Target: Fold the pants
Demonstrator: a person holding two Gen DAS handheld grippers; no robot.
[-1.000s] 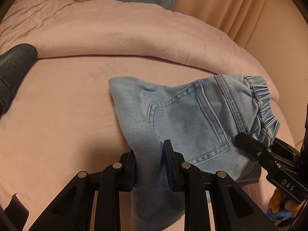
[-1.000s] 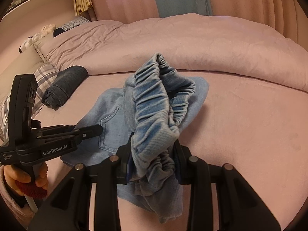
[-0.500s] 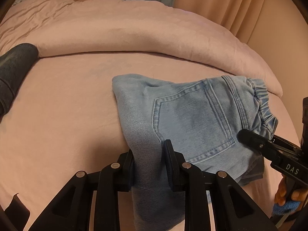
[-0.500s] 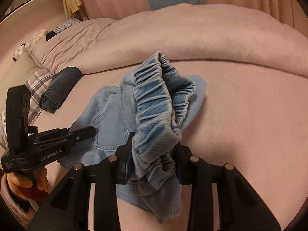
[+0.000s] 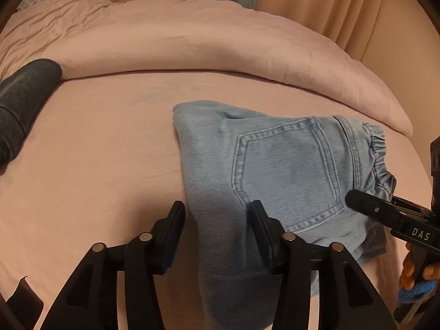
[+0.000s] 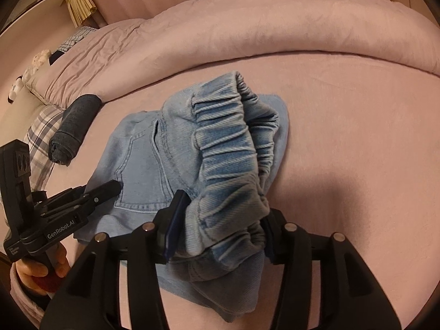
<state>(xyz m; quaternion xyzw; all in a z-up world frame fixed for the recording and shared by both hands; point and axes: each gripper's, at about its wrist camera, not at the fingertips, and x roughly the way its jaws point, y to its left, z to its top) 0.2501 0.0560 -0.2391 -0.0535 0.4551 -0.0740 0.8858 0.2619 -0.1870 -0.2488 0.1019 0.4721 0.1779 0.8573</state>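
Note:
Light blue jeans (image 5: pixel 288 165) lie folded on the pink bed sheet (image 5: pixel 96 151), back pocket up. In the left wrist view my left gripper (image 5: pixel 217 220) straddles the folded edge nearest me. Its jaws are opening, and the left pad stands clear of the cloth. In the right wrist view the elastic waistband (image 6: pixel 228 143) bulges up between the fingers of my right gripper (image 6: pixel 224 217). Those jaws are opening too, and the bunched cloth sits loosely between them. The jeans (image 6: pixel 143 159) spread flat to the left of the waistband.
A rolled dark grey garment (image 5: pixel 22 96) lies at the left beside a plaid pillow (image 6: pixel 38 134). A thick pink duvet (image 5: pixel 192 41) is heaped along the far side of the bed. Curtains hang behind it. A hand holds each gripper's handle.
Both pairs of jaws have spread apart from a tight pinch on the denim. The right gripper has sunk a little, and the waistband now rests lower on the bed.

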